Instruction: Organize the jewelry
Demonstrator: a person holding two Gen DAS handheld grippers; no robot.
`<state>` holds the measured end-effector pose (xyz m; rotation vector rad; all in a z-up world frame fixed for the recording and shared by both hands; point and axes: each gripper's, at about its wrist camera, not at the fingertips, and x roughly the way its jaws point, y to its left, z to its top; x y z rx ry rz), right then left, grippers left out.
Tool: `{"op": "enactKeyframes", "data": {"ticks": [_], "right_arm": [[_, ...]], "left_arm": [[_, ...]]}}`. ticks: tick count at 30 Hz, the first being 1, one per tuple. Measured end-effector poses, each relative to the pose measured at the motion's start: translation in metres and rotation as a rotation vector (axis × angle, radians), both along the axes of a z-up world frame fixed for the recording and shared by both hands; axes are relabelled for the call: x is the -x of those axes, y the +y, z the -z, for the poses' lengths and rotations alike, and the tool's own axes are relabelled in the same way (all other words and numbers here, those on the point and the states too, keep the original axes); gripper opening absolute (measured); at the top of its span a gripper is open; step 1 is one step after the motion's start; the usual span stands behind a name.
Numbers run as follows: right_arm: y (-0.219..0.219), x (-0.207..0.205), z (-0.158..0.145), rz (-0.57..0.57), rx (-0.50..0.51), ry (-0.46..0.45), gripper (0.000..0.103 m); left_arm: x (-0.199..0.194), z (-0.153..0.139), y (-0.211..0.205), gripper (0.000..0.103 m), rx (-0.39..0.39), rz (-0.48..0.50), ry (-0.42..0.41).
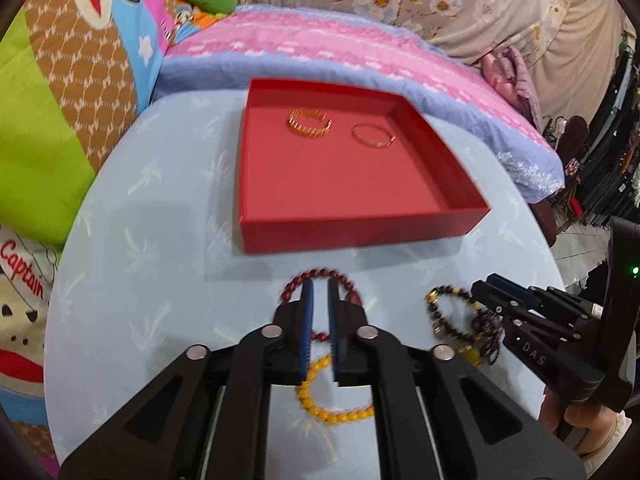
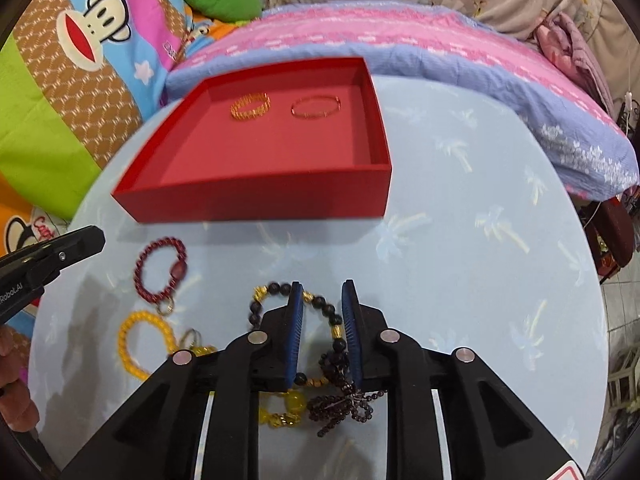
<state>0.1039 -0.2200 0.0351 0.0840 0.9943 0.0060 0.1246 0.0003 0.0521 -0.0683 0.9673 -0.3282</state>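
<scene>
Jaws of the left gripper stood slightly apart over the dark red bracelet, gripping nothing. The right gripper, slightly open, straddled the black bracelet. Only the right view showed its tassel. Both gold bangles lay in the red tray.

Round table in pale blue cloth, red tray, perhaps four beaded bracelets

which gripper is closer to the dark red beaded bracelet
Left. The left gripper hangs right over the dark red beaded bracelet, fingers straddling its ring. The right gripper sits off to the side, over the black-and-gold beaded bracelet.
</scene>
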Motion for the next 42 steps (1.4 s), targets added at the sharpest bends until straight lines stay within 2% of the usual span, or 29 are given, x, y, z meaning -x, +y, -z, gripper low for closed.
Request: {"op": "enactKeyframes", "data": {"ticks": [3,10,12,14,17,20,21,22,23,24,32,42], "right_arm": [[-0.001,-0.001,0.012,0.004,0.008,0.020,0.030],[0.005,-0.002,0.020,-0.009,0.035,0.023,0.030],[0.008,-0.003,0.021,-0.017,0.057,0.015,0.026],[0.009,-0.003,0.021,-0.024,0.053,0.013,0.012],[0.010,-0.005,0.020,-0.020,0.041,0.013,0.008],[0.009,-0.004,0.017,-0.017,0.022,0.005,0.007],[0.009,-0.003,0.015,-0.016,0.016,0.001,0.007],[0.009,-0.003,0.013,-0.015,0.010,-0.003,0.007],[0.009,-0.003,0.011,-0.015,0.004,-0.006,0.007],[0.010,-0.002,0.010,-0.015,0.000,-0.010,0.007],[0.014,0.002,-0.010,-0.024,-0.032,-0.043,0.007],[0.018,0.001,-0.058,-0.044,-0.044,-0.125,0.007]], "left_arm": [[0.000,0.016,0.005,0.029,-0.012,-0.029,0.035],[-0.005,0.034,0.007,0.035,-0.018,-0.044,0.065],[-0.008,0.038,0.005,0.035,-0.020,-0.045,0.073],[-0.012,0.042,0.003,0.035,-0.024,-0.046,0.078],[-0.015,0.045,0.000,0.035,-0.038,-0.048,0.065],[-0.019,0.046,-0.004,0.034,-0.050,-0.046,0.053],[-0.020,0.046,-0.004,0.030,-0.053,-0.045,0.047],[-0.021,0.046,-0.005,0.025,-0.056,-0.043,0.044],[-0.022,0.047,-0.005,0.013,-0.056,-0.041,0.044],[-0.022,0.047,-0.006,0.008,-0.051,-0.037,0.048],[-0.016,0.032,-0.008,0.007,-0.012,-0.011,0.036],[-0.011,-0.021,-0.017,0.007,0.068,0.062,-0.017]]}}
